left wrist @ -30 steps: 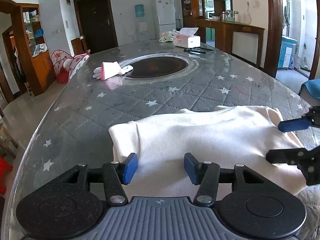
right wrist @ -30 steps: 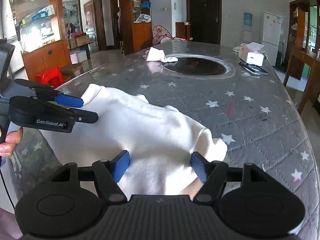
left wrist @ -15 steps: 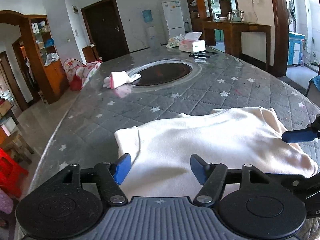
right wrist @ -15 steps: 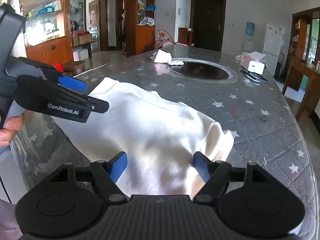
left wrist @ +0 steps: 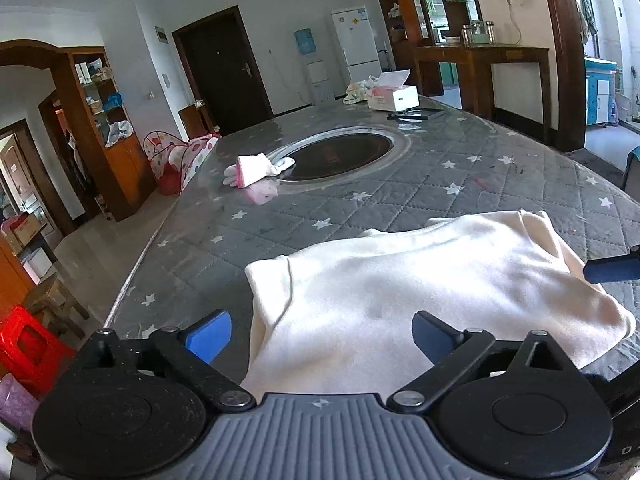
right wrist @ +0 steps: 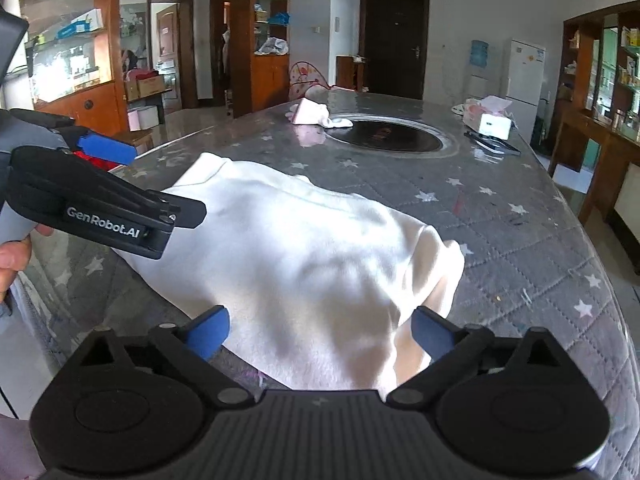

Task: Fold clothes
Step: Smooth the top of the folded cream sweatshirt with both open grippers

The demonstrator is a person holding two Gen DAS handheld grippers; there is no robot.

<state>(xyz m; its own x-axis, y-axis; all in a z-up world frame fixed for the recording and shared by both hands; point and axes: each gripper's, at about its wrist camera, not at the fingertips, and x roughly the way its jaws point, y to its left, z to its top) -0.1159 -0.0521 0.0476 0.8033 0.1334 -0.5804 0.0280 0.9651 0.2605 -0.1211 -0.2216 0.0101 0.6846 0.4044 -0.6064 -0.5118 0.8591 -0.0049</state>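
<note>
- Left gripper [left wrist: 322, 334]: jaws opening, spread wide over the near left corner of the garment [left wrist: 420, 292]; pads clear of cloth.
- Garment: cream, folded, flat at near edge of the bench [left wrist: 500, 184].
- Right gripper [right wrist: 320, 330]: jaws opening, straddling the garment's right end, no pinch.

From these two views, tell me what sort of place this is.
Most likely a home's living and dining room: a fridge beside a water dispenser, wooden shelving, and a big round table bearing a tissue box.
</note>
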